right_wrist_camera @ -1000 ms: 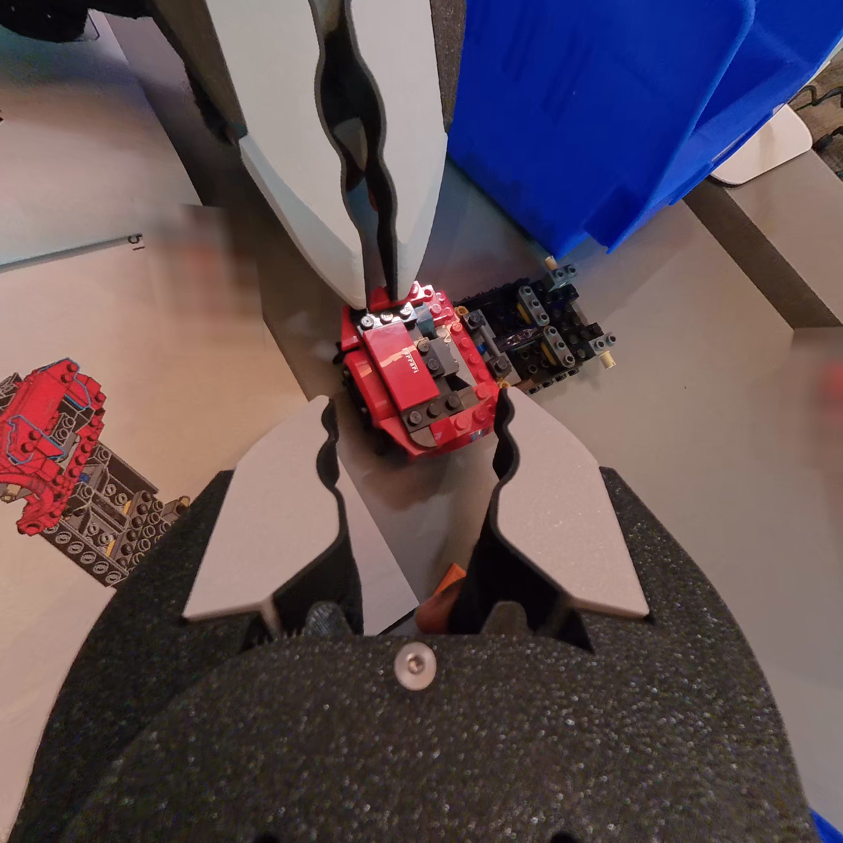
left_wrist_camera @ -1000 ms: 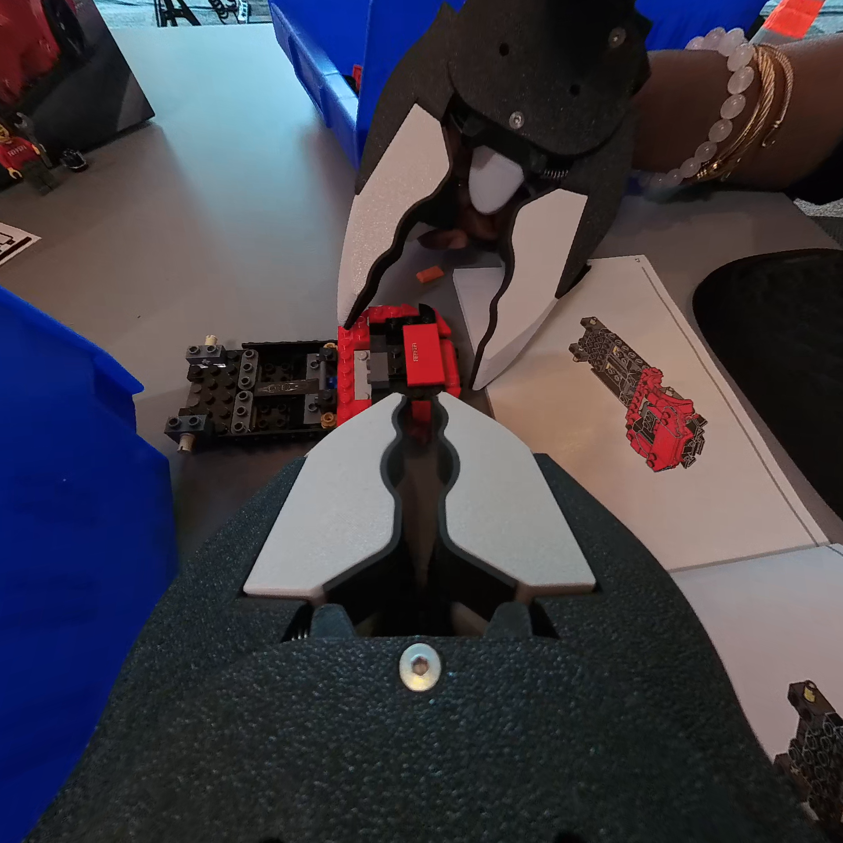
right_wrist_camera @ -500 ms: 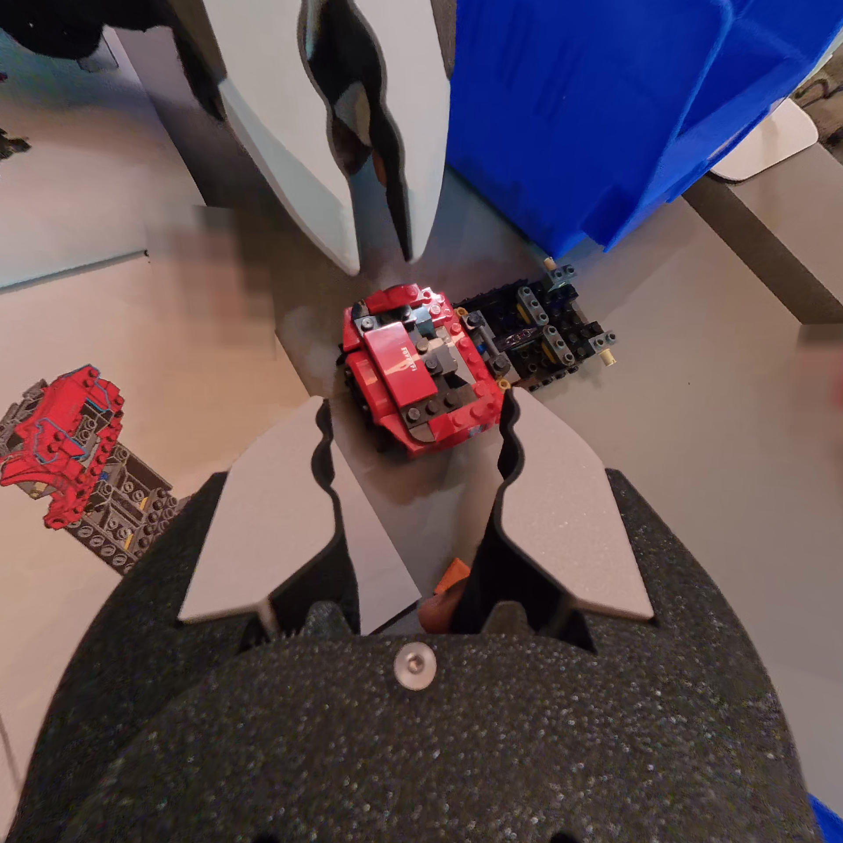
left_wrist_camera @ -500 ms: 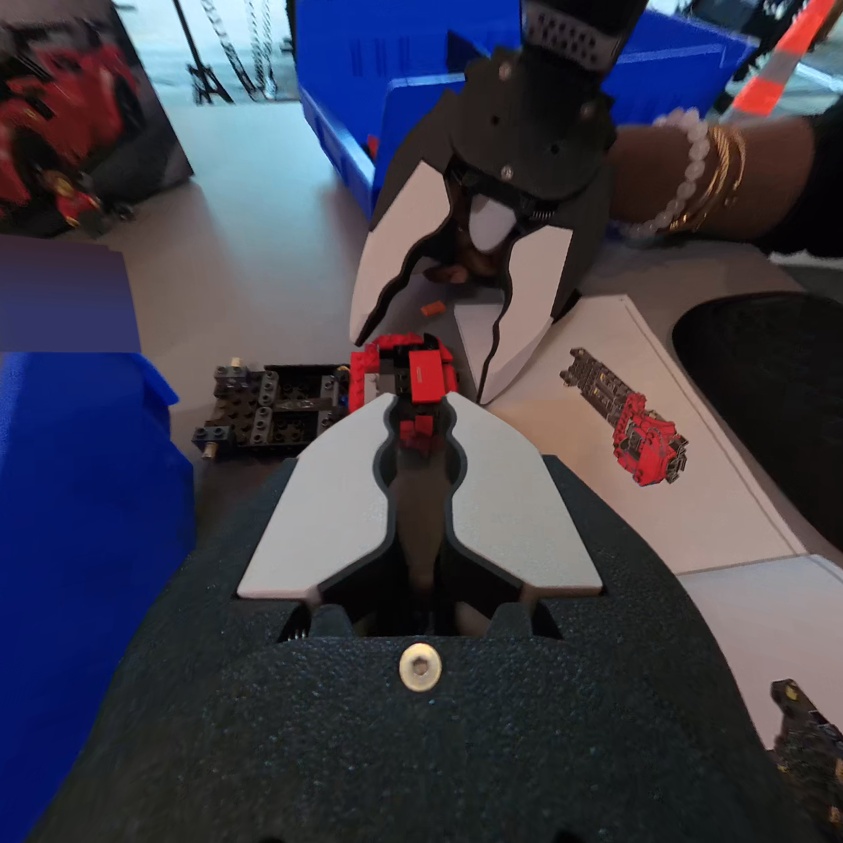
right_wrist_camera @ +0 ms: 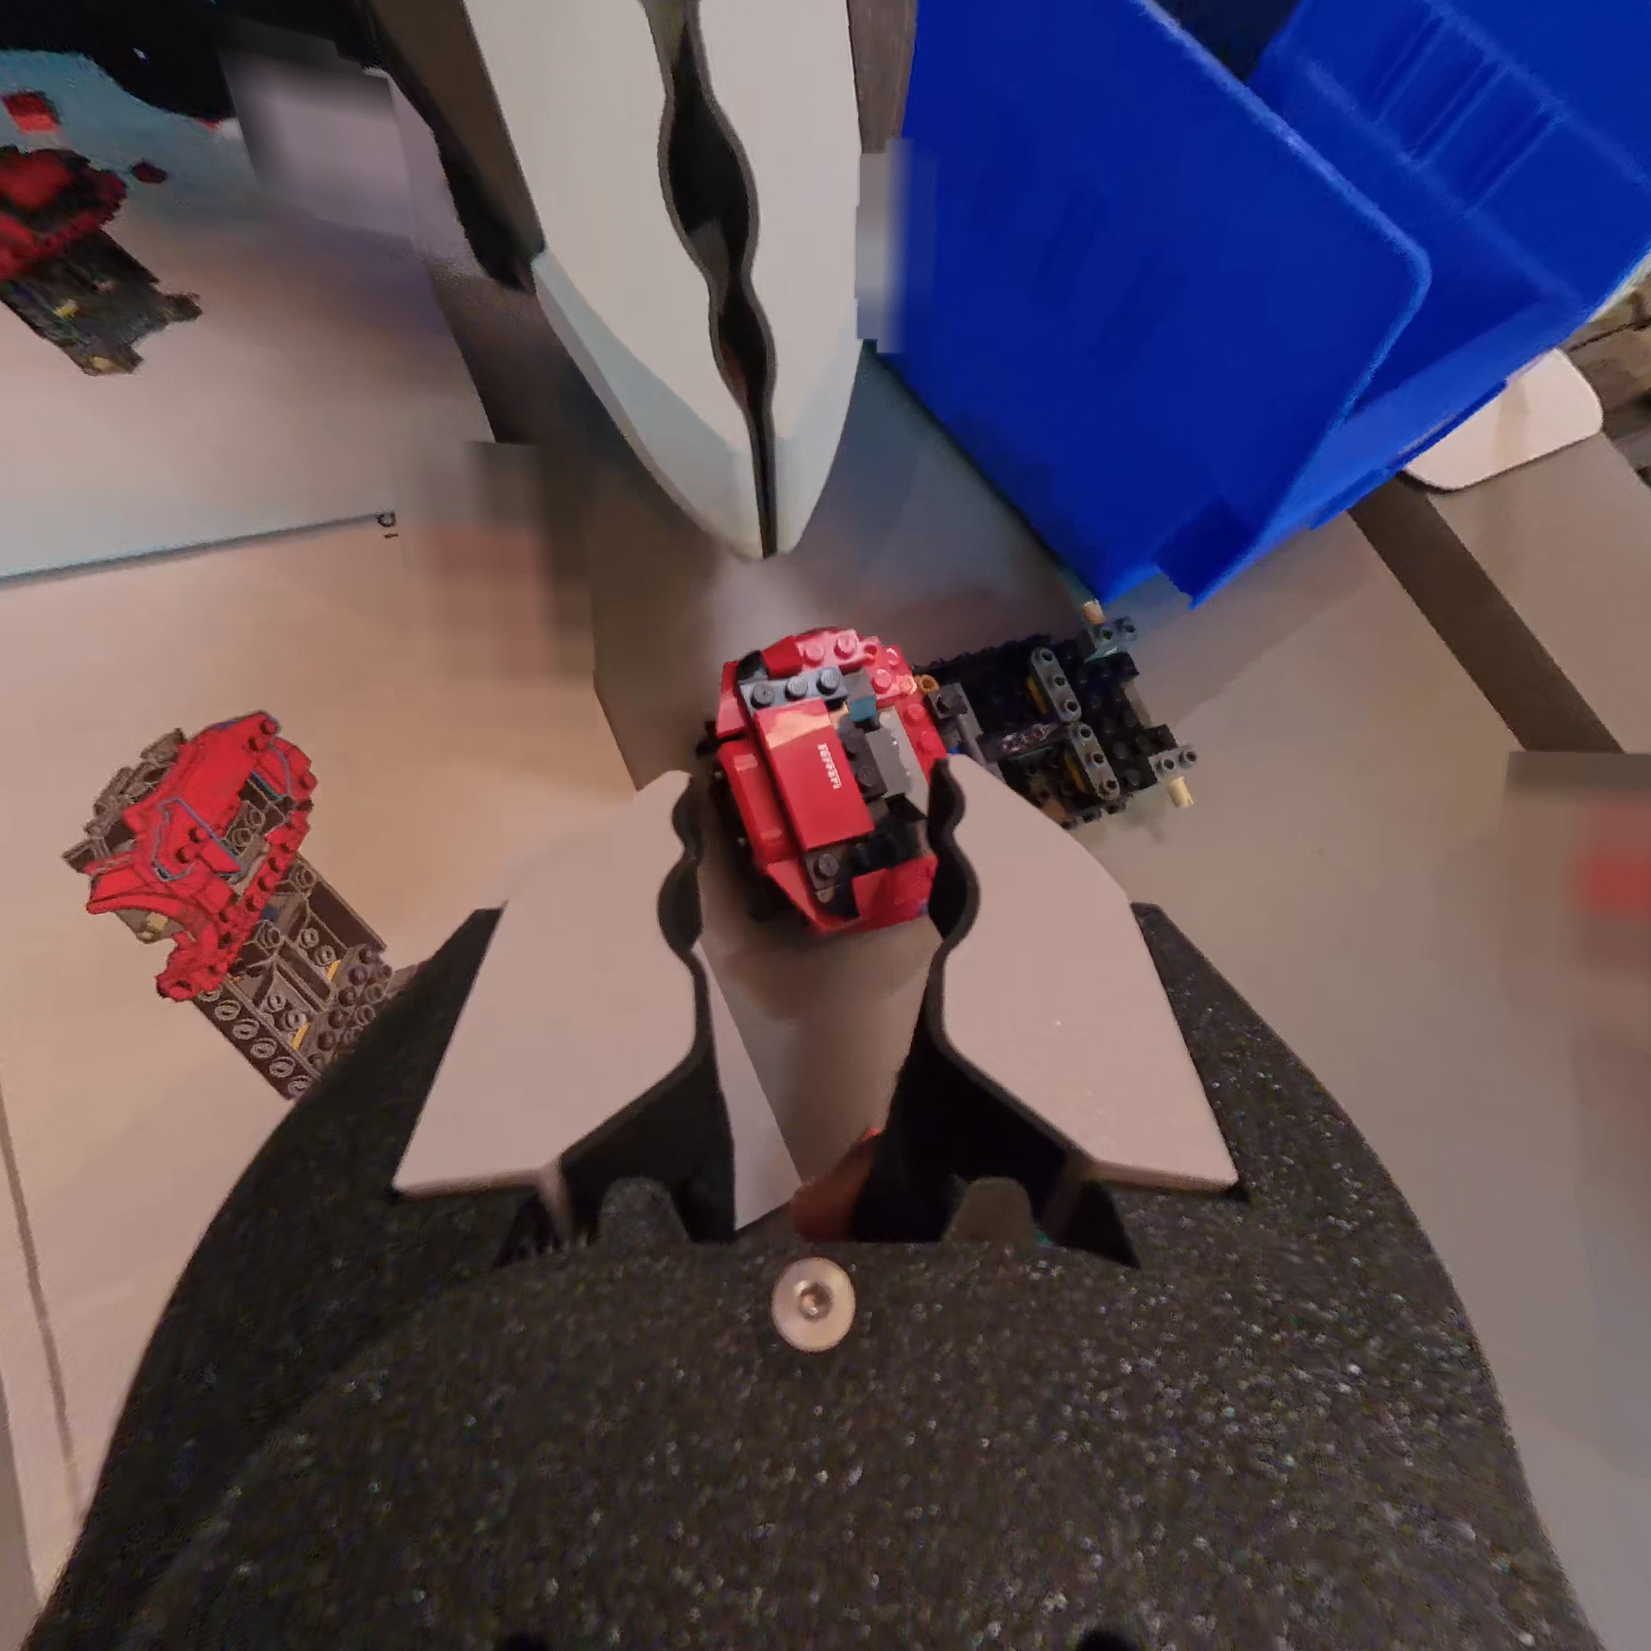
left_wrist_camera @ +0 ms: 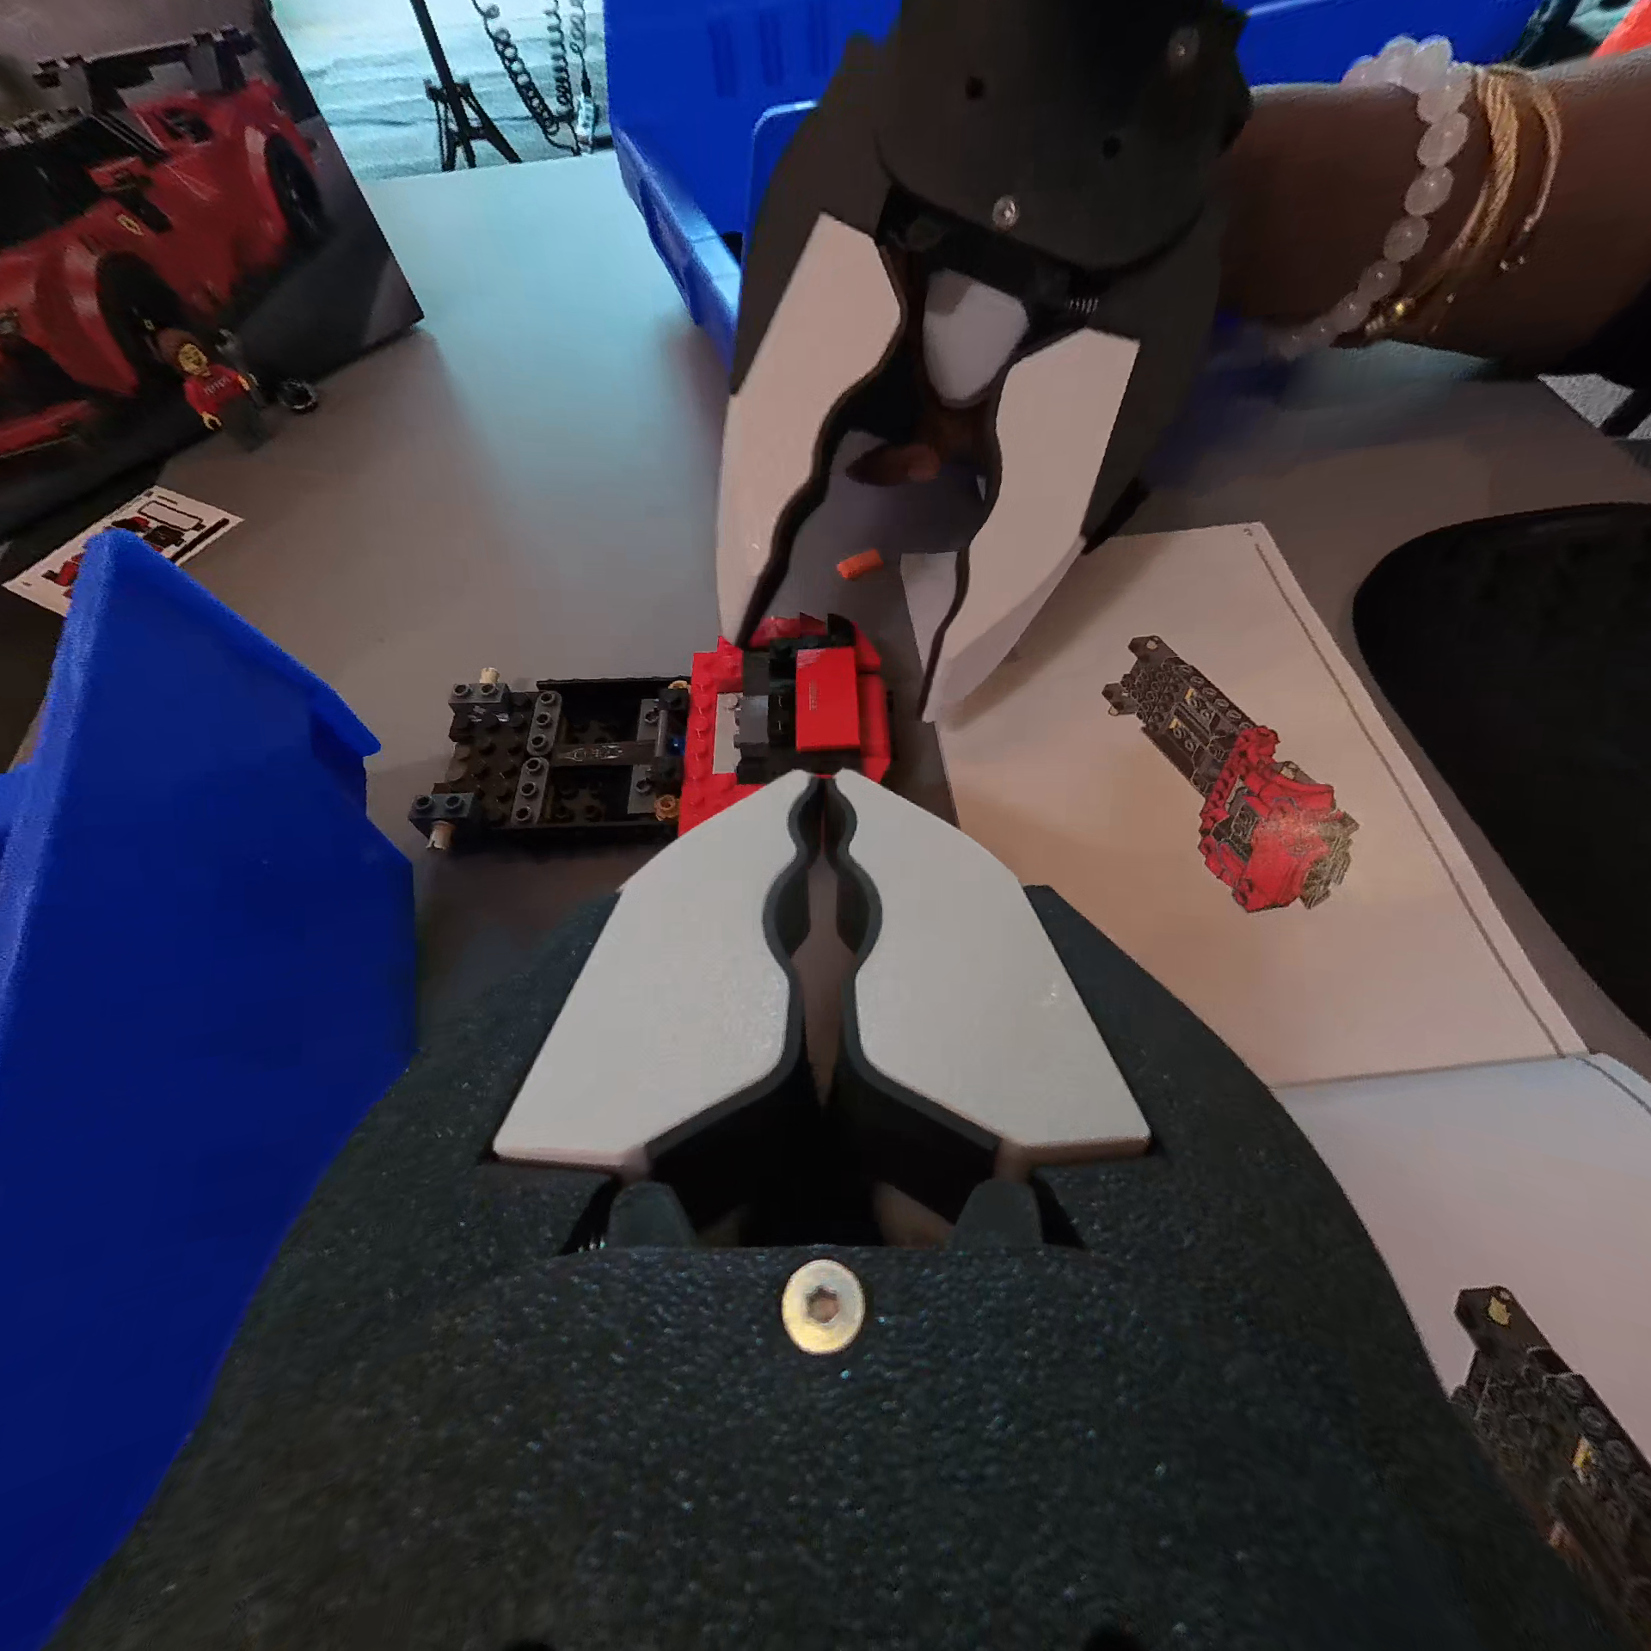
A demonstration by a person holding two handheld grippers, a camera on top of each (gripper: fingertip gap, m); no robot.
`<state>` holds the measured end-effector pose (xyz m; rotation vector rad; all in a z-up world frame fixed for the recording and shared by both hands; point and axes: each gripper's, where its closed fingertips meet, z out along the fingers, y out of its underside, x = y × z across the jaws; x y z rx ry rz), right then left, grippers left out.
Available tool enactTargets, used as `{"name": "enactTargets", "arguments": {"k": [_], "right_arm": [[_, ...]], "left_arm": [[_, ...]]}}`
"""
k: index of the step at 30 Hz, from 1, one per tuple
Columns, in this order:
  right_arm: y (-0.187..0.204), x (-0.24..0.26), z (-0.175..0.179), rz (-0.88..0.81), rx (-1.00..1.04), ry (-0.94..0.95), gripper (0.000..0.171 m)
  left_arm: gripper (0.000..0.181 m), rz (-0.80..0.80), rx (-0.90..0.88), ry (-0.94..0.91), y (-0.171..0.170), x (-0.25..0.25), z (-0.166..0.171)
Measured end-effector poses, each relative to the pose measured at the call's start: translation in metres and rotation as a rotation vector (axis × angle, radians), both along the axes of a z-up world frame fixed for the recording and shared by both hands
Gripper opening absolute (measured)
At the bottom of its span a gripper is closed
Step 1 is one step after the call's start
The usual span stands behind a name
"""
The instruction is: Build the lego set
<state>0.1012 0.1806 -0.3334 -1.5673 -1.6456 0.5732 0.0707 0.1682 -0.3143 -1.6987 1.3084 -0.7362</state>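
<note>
Straddling the red end of the lego car (right_wrist_camera: 831, 795) on the table, my right gripper (right_wrist_camera: 808, 804) gapes; its black chassis runs away rightward. My left gripper (left_wrist_camera: 820, 782), pinched together empty, waits opposite.

One partly built lego car (left_wrist_camera: 679, 750) lies on the table (left_wrist_camera: 536, 429), its red front joined to a black chassis, and one loose orange piece (left_wrist_camera: 859, 564) lies beyond it. Two tools are in view, the left tool (left_wrist_camera: 820, 779) and the right tool (right_wrist_camera: 808, 795). There are three blue bins: one (left_wrist_camera: 179, 893) at the left, two (left_wrist_camera: 715, 116) at the back. Also present are one open instruction booklet (left_wrist_camera: 1117, 893), one set box (left_wrist_camera: 152, 223) and one small printed sheet (left_wrist_camera: 125, 545).
</note>
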Motion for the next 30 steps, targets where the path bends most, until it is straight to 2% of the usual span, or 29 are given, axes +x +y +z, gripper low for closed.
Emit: {"name": "enactTargets", "arguments": {"k": [2, 7, 24, 30], "right_arm": [[0.0, -0.003, -0.001, 0.029, -0.03, -0.009, 0.055], [0.004, -0.008, -0.015, 0.062, -0.048, -0.053, 0.057], [0.006, -0.007, -0.022, 0.057, -0.059, -0.069, 0.051], [0.006, -0.007, -0.022, 0.059, -0.054, -0.07, 0.05]], "left_arm": [[0.0, -0.008, -0.006, 0.01, -0.001, 0.0, -0.003], [0.0, -0.02, -0.023, 0.025, 0.0, 0.003, -0.007], [0.0, -0.048, -0.018, 0.037, 0.003, 0.011, -0.014], [0.0, -0.046, -0.074, 0.041, 0.003, 0.012, -0.018]]}}
